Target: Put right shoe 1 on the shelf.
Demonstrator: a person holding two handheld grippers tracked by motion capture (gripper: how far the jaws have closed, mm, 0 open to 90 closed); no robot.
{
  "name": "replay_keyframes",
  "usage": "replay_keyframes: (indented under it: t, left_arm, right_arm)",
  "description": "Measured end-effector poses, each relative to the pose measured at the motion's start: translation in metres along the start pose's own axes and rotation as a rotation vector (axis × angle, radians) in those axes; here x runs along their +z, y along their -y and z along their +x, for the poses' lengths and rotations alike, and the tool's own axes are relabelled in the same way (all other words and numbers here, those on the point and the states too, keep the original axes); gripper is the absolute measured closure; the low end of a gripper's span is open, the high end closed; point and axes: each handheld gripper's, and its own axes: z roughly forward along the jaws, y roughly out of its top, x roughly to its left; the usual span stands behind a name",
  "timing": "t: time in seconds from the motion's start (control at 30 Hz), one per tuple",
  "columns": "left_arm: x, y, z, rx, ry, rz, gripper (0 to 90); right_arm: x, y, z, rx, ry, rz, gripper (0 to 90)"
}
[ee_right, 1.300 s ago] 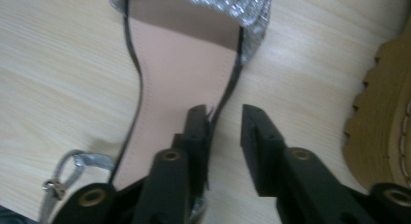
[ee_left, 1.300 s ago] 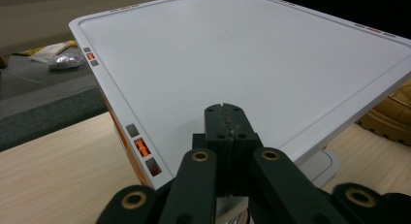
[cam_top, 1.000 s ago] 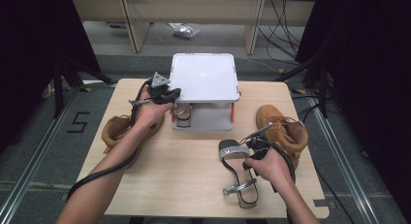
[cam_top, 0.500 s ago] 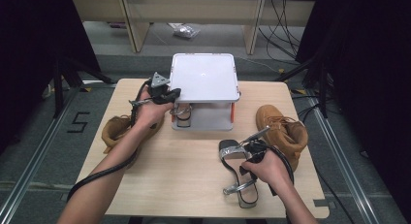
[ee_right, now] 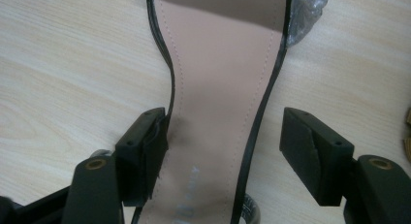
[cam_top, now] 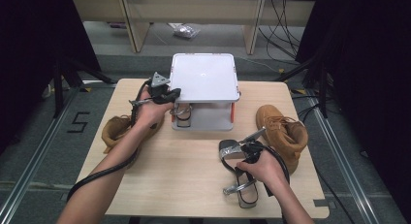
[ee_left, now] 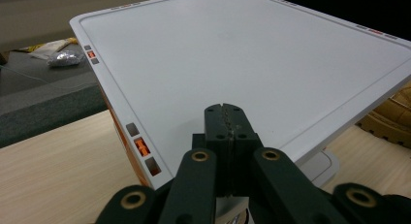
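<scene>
A black high-heeled sandal point(cam_top: 245, 189) with a pink insole point(ee_right: 218, 64) and silver straps lies on the wooden table point(cam_top: 184, 170) at the front right. My right gripper point(cam_top: 242, 161) point(ee_right: 225, 124) points down over it. Its jaws have just been opening and now stand open on either side of the sole, the right one well clear of it. My left gripper point(cam_top: 173, 94) point(ee_left: 226, 110) is shut with nothing in it, its tips at the near left corner of a white two-level rack point(cam_top: 203, 76) point(ee_left: 232, 49).
A second sandal point(cam_top: 183, 115) stands on the rack's lower level. One tan boot point(cam_top: 282, 129) sits right of my right hand, another point(cam_top: 115, 131) at the table's left edge. A crumpled silvery thing point(cam_top: 183, 31) lies on the floor beyond the table.
The right gripper's jaws have spread apart around the sandal, which stays on the table. The left hand and its gripper have not moved.
</scene>
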Motion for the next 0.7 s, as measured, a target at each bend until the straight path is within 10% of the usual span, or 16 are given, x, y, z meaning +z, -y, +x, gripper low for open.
replay_keyframes:
  t: [0.3, 0.7]
  left_arm:
    - [0.000, -0.001, 0.000, 0.004, -0.001, 0.003, 89.6]
    - [0.000, 0.000, 0.000, 0.004, -0.001, 0.001, 89.5]
  right_arm:
    - [0.014, -0.003, 0.003, 0.002, -0.043, 0.024, 29.9]
    - [0.033, -0.006, 0.008, -0.009, 0.031, 0.061, 32.5]
